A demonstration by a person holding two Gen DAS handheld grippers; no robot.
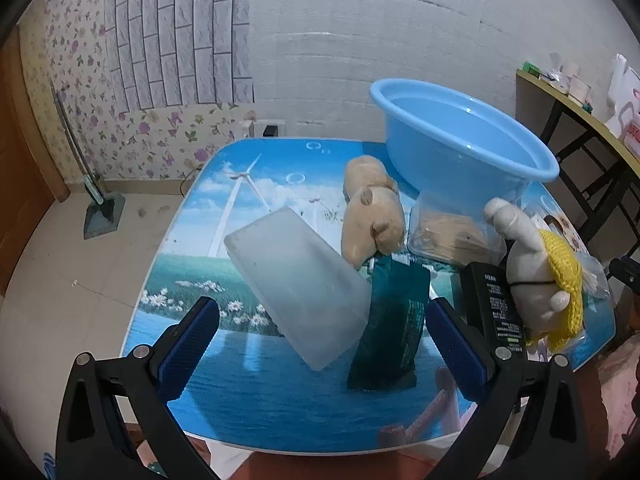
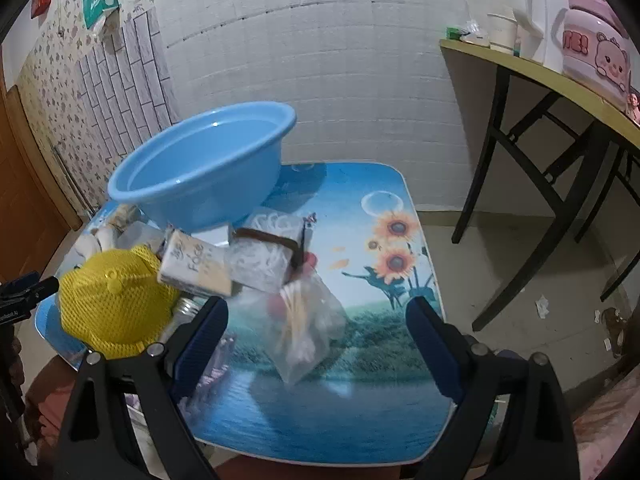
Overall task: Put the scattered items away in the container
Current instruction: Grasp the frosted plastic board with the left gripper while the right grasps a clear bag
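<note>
Left gripper [image 1: 318,334]: standing wide, gripping nothing, angling down at the table [image 1: 280,412].
Right gripper [image 2: 316,340]: also gaping, nothing between the pads, hovering over a clear bag of swabs [image 2: 302,320].
Frosted case [image 1: 298,286]: lying flat just ahead of the left pads; long axis running from far-left to near-right.
Green packet [image 1: 394,328]: beside the case, long axis pointing away from the camera.
Blue basin [image 1: 460,136]: sitting tilted at the table's far side, propped on clutter, empty.
Advice: judging the case nearest, closing across its short width looks surest.
</note>
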